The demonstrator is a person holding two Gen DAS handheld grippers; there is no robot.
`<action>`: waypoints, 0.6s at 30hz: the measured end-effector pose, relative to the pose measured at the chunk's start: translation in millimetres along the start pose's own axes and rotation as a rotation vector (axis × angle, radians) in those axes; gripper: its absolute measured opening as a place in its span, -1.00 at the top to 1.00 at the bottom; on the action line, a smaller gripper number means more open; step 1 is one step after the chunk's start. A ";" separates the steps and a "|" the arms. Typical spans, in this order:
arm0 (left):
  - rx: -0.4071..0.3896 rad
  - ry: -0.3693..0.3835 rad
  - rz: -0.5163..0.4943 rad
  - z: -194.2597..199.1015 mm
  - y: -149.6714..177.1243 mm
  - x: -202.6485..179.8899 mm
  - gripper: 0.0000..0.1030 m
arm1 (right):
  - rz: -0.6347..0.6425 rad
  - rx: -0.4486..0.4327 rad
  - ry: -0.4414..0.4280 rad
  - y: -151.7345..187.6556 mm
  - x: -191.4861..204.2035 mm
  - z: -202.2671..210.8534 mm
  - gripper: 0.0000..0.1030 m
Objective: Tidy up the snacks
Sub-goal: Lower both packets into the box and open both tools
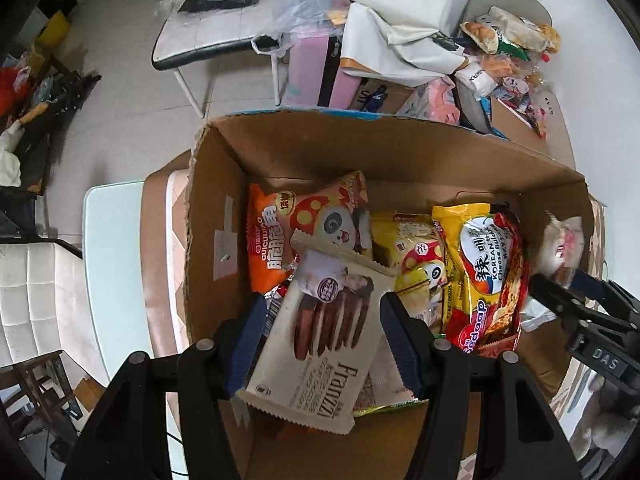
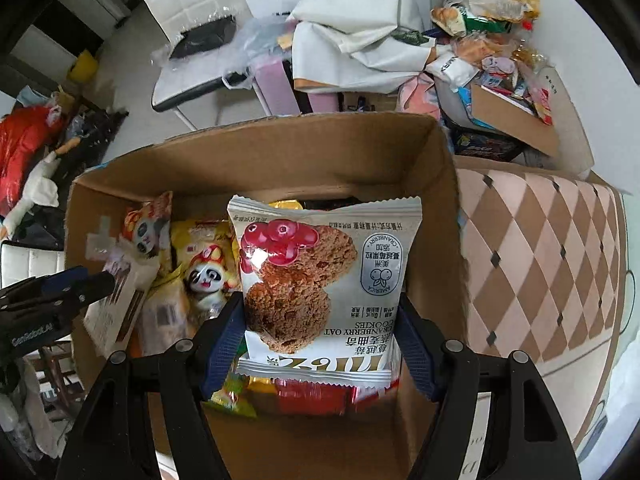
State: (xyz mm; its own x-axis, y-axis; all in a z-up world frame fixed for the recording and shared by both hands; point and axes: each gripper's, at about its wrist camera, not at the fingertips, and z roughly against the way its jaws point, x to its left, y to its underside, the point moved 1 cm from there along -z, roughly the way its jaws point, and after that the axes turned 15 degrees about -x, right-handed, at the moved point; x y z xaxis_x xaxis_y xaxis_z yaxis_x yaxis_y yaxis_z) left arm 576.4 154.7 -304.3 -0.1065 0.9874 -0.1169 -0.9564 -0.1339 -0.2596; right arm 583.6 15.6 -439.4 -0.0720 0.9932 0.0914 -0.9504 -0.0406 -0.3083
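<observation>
1. While both arms hang over the open cardboard box (image 1: 400, 148), the left gripper (image 1: 320, 320) holds a pale Franzzi biscuit pack (image 1: 320, 328) between its blue pads, clamped at the pack's long edges, with the pack tilted and sitting just above the snacks already inside.
2. Just beyond it in the left wrist view, an orange panda snack bag (image 1: 280, 232) leans against the box's left wall; toward the middle lie a yellow panda pack (image 1: 416, 256) and a red-and-yellow Korean noodle packet (image 1: 484, 276).
3. Further right, the right gripper (image 2: 320, 332) is closed on a cranberry oat cookie bag (image 2: 320, 276), pinching its lower part so the bag stands upright over the right half of the box, near the right wall.
4. Outside the box, on the far right, a patterned tablecloth (image 2: 540, 248) covers the table, and a heap of loose snacks (image 2: 492, 12) waits farther off.
5. Judging by this, the step in hand is placing: two packs are held over the box, neither released.
6. The next move probably calls for lowering each pack into a free gap and then spreading the jaws. The Franzzi pack would suit lying flat on the pile, and the cookie bag could slot upright beside the noodle packet.
</observation>
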 end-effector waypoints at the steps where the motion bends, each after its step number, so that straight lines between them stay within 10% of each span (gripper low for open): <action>1: 0.006 0.002 0.002 -1.9 -0.4 0.6 -0.10 | 0.001 0.021 -0.008 -2.0 1.2 -6.5 -0.44; 6: 0.032 0.033 0.040 -8.6 0.4 3.0 -0.11 | -0.017 0.081 -0.009 -3.3 3.3 -28.2 -0.69; 18: -0.022 0.049 0.065 8.3 5.9 3.4 -0.91 | -0.035 0.058 0.015 9.0 -3.6 -8.1 -0.83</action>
State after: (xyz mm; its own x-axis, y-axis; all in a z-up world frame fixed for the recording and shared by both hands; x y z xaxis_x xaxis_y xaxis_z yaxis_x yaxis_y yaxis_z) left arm 568.2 158.0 -298.2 -0.1541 0.9714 -0.1805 -0.9416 -0.1997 -0.2712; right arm 577.8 12.6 -450.1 -0.0347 0.9956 0.0872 -0.9682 -0.0118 -0.2500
